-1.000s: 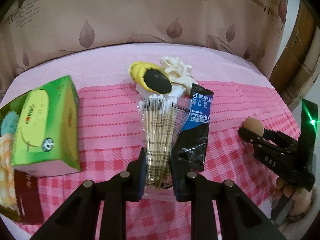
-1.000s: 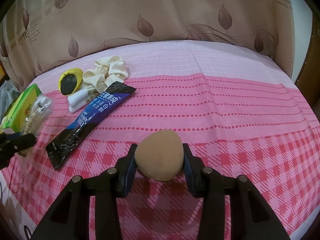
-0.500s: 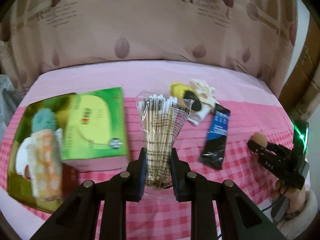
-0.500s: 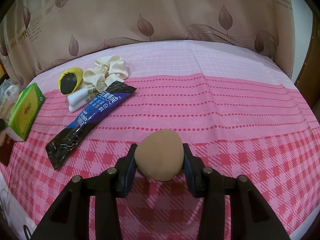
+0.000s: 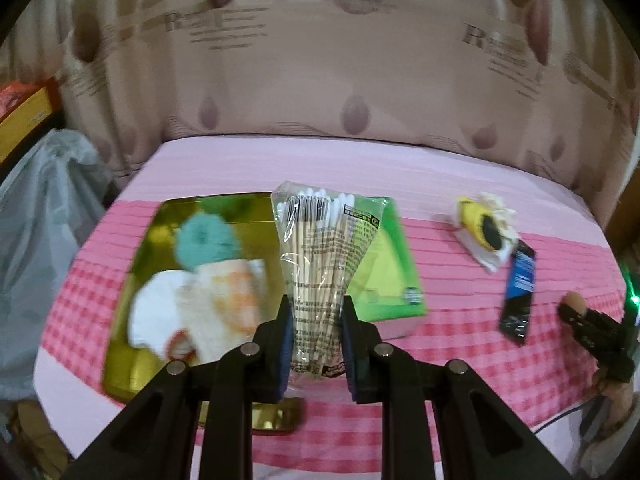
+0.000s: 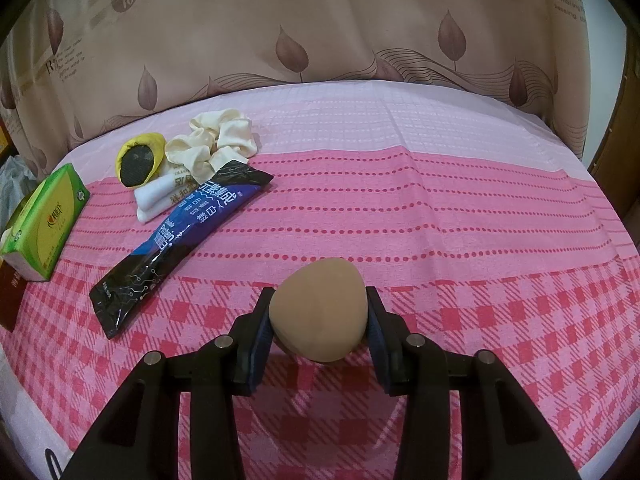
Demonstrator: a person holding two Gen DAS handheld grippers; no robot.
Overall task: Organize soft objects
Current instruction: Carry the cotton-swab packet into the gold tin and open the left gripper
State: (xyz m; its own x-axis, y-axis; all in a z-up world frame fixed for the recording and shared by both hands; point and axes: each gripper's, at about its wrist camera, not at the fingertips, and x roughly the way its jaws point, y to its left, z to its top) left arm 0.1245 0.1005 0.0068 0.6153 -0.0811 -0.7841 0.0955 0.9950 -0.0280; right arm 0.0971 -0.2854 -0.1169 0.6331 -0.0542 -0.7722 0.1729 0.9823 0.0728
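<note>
My left gripper (image 5: 315,320) is shut on a clear bag of cotton swabs (image 5: 320,256) and holds it upright above the table, near a gold tray (image 5: 132,292) that holds a teal pompom (image 5: 206,240) and white and orange cloths (image 5: 200,308). My right gripper (image 6: 318,322) is shut on a tan egg-shaped sponge (image 6: 318,314) above the checked cloth; it also shows in the left wrist view (image 5: 576,308). A yellow and black pad (image 6: 138,160), a cream scrunchie (image 6: 212,144), a folded white cloth (image 6: 156,196) and a dark sachet (image 6: 180,240) lie on the table.
A green tissue box (image 6: 44,216) stands left of the sachet, beside the tray (image 5: 392,264). A brown curtain (image 6: 320,20) hangs behind the table. A grey plastic bag (image 5: 44,216) sits off the table's left edge.
My left gripper has swung left with the bag of swabs, from over the sachet to beside the gold tray. My right gripper with the sponge has stayed still.
</note>
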